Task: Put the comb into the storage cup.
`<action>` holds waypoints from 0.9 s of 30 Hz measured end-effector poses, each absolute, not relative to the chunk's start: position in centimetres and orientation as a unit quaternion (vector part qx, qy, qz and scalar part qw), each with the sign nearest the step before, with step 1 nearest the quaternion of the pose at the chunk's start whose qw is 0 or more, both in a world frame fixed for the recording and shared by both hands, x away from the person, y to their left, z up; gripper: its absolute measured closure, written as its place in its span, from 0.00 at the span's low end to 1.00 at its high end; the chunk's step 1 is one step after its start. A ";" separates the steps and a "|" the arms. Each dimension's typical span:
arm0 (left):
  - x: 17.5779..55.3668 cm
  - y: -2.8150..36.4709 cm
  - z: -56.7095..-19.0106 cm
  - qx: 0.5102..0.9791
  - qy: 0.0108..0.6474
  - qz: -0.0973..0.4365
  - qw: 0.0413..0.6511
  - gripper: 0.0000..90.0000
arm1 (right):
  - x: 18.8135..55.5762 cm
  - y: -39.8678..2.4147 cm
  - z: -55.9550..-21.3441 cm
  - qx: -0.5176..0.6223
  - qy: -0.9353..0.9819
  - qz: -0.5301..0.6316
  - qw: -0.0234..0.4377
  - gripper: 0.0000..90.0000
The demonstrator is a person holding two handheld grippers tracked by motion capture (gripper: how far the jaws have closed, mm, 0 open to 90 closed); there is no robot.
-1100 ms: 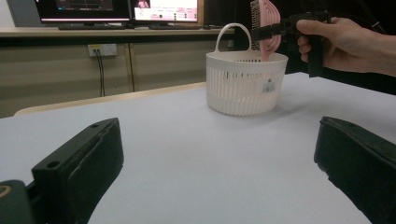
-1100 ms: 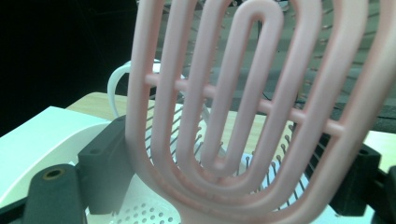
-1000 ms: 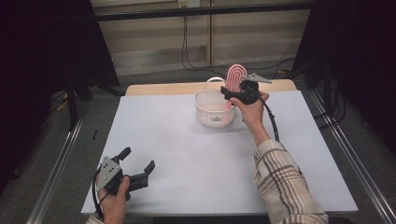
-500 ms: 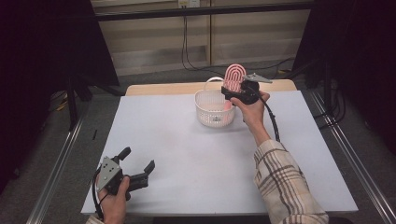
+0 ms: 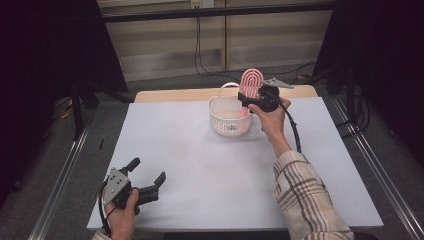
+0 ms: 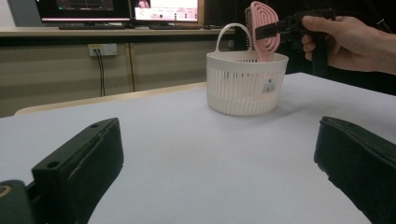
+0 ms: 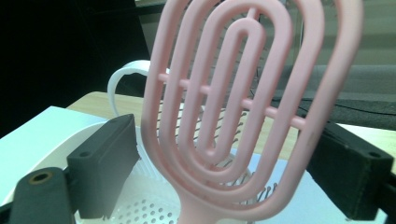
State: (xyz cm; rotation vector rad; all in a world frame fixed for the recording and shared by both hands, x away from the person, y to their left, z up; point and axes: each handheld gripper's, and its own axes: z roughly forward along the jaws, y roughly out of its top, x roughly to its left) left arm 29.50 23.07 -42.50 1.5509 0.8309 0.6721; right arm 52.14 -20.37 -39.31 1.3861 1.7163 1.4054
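Observation:
A pink hairbrush (image 5: 250, 80) stands upright with its handle down in a white basket (image 5: 227, 117) at the table's far middle. My right gripper (image 5: 248, 95) is at the brush head, one jaw on either side of it. Its jaws have just been opening, and in the right gripper view the hairbrush (image 7: 205, 205) stands between them with its edges right beside the pads, so my right gripper (image 7: 229, 154) is open. My left gripper (image 5: 147, 171) rests open at the near left of the table with nothing between its jaws. It faces the basket (image 6: 245, 84) and the brush (image 6: 262, 28).
The white table (image 5: 200, 165) stretches between the two grippers. A tan strip (image 5: 170, 95) runs along its far edge. Metal rails (image 5: 65, 170) flank both sides, and cables hang on the back wall (image 5: 200, 45).
Both hands stay where they were. The brush remains upright in the basket with the right gripper at its head.

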 end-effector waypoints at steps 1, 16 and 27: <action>29.5 23.1 -42.5 0.666 0.357 0.289 0.588 0.02 | 52.1 -20.4 -39.3 0.510 0.634 0.520 0.260 0.14; 29.5 23.1 -42.5 0.666 0.357 0.289 0.588 0.02 | 51.1 -20.8 -38.6 0.505 0.635 0.507 0.291 0.02; 29.5 23.1 -42.5 0.665 0.356 0.290 0.589 0.02 | 50.0 -21.0 -37.8 0.493 0.636 0.500 0.319 0.00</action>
